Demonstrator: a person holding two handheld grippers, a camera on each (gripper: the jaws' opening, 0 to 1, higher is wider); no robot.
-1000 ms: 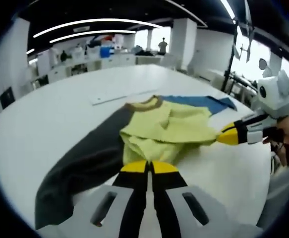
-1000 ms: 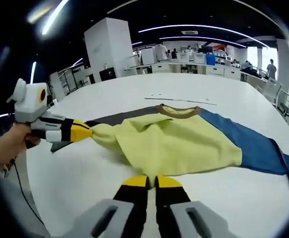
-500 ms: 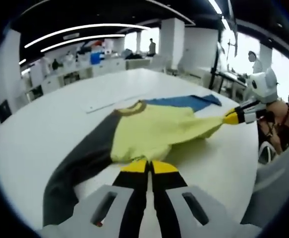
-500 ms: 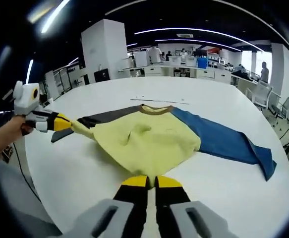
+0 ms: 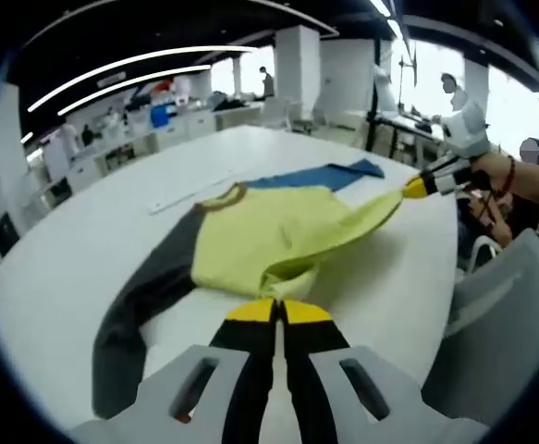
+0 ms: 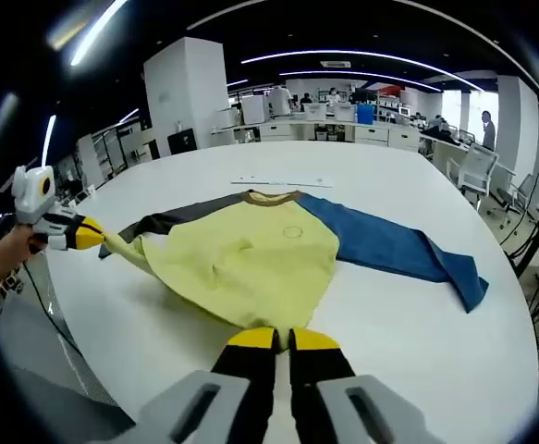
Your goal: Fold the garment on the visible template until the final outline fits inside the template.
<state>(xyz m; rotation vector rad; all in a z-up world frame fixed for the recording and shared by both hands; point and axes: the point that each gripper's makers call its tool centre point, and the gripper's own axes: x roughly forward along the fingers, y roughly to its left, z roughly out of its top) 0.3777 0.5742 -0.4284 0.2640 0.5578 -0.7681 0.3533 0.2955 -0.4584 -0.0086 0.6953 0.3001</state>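
A garment with a yellow body [image 5: 269,236], a dark grey sleeve [image 5: 140,296] and a blue sleeve [image 5: 324,174] lies on a big white table [image 5: 75,250]. My left gripper [image 5: 274,311] is shut on one corner of the yellow hem. It appears at the left of the right gripper view as the left gripper [image 6: 89,236], held in a hand. My right gripper [image 6: 283,339] is shut on the hem's other corner, and comes in as the right gripper [image 5: 414,188] in the left gripper view. The hem is stretched between them, slightly lifted off the table. The yellow body [image 6: 241,264] lies mostly flat.
A thin pale strip [image 5: 190,190] lies on the table beyond the collar, the same strip [image 6: 283,182] in the right gripper view. A grey chair [image 5: 500,314] stands by the near table edge. Desks, chairs [image 6: 472,171] and people fill the room behind.
Both grippers have drawn back and apart with the hem, pulling the bunched yellow body out wide and flatter. The sleeves now lie spread to either side.
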